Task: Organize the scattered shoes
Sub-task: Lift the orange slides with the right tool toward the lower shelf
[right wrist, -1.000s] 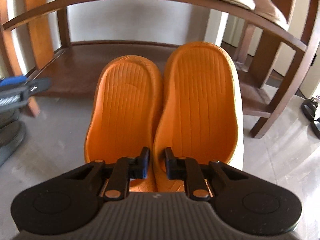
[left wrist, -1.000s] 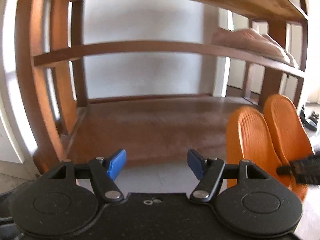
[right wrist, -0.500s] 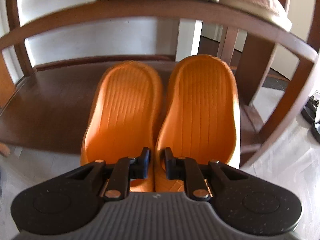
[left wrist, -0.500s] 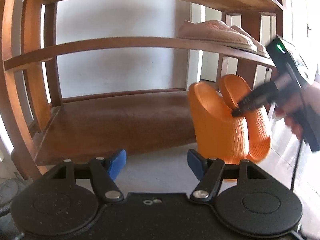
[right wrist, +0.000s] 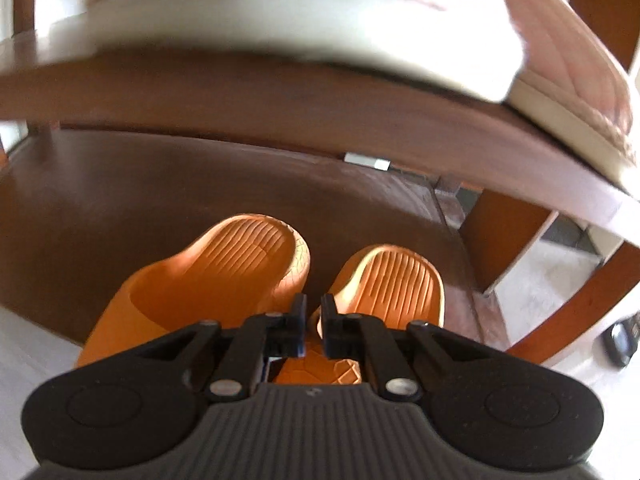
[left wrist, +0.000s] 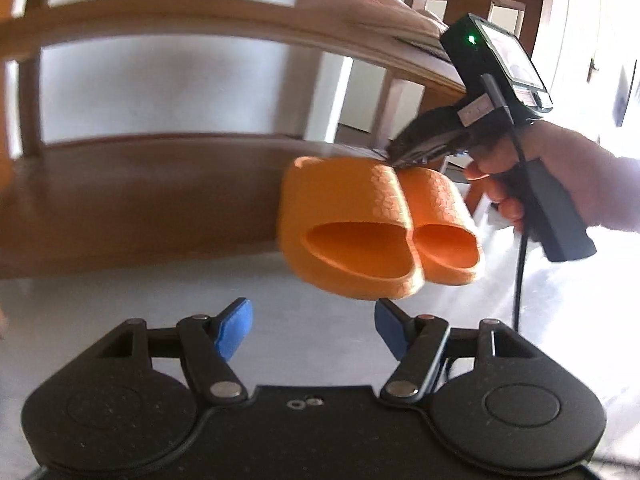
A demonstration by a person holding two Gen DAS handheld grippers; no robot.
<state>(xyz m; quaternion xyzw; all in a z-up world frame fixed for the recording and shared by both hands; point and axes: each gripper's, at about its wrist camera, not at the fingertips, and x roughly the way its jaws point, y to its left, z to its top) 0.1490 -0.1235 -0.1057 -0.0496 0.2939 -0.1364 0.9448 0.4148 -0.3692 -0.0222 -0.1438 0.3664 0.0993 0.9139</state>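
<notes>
A pair of orange slippers (left wrist: 360,232) hangs side by side just in front of the wooden rack's bottom shelf (left wrist: 140,192). My right gripper (left wrist: 396,156) pinches their adjoining inner edges from above, held by a person's hand (left wrist: 560,168). In the right wrist view the right gripper (right wrist: 312,320) has its jaws closing, almost together, with the slippers' (right wrist: 224,276) edges between them, over the dark bottom shelf (right wrist: 160,192). My left gripper (left wrist: 312,328) stands open with nothing between its blue pads, low and just in front of the slippers.
Pale pink slippers (right wrist: 280,20) sit on the middle shelf (right wrist: 240,92) right above the right gripper. The rack's posts (right wrist: 500,236) stand at the right. A dark shoe (right wrist: 618,338) lies on the pale floor at the far right.
The right gripper carried the orange slippers in under the middle shelf and tipped them, so their toes now point down at the bottom shelf. The left gripper drifted closer, still open.
</notes>
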